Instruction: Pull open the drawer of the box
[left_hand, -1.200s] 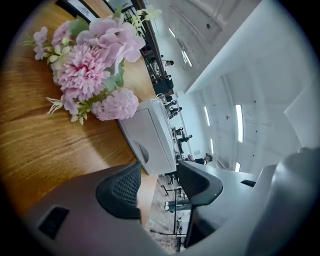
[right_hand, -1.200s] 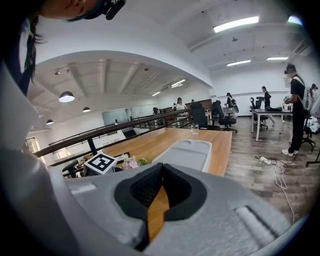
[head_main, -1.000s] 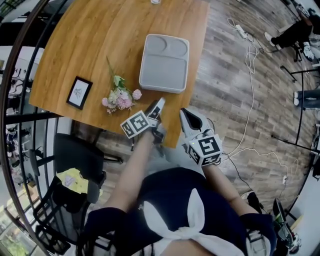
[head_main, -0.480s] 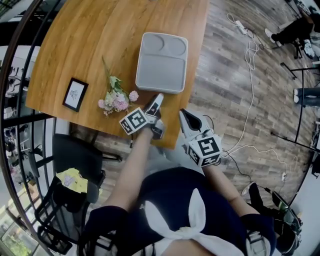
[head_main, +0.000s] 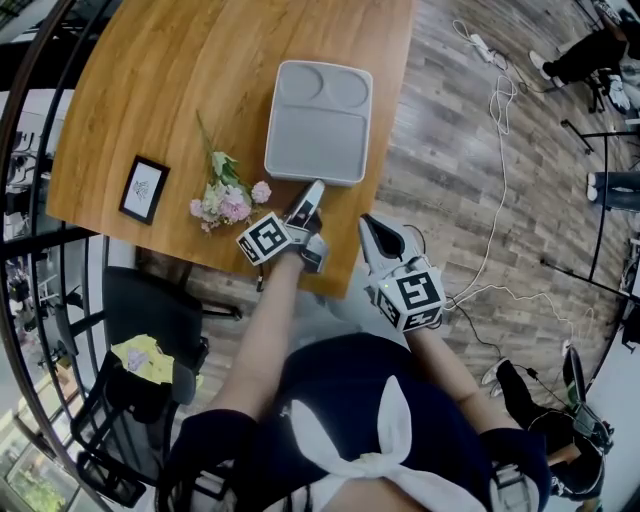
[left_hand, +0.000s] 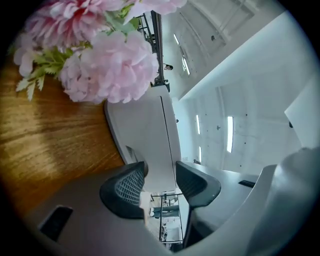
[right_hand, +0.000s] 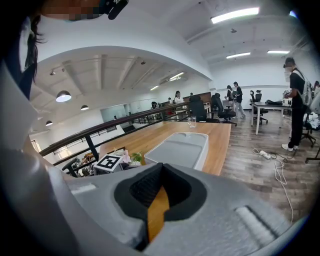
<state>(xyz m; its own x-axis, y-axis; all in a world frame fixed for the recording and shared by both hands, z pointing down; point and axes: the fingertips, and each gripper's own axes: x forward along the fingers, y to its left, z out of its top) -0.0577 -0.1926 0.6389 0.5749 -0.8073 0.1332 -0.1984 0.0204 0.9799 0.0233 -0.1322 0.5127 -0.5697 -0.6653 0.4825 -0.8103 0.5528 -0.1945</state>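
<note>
The curved light-brown wooden table carries the flat grey plastic box with a moulded lid near its right edge, one short end facing the person. No drawer shows pulled out, so the opening looks wholly ahead. The left hand-held gripper sits just at that near end, beside a bunch of pink artificial flowers. Its jaws stand apart, have just been closing and press on nothing, though a small notch on the box's front may be the drawer's pull. The right hand-held gripper hangs off the table's edge, jaws together and empty. Still to do: reach the pull, clamp, draw back.
</note>
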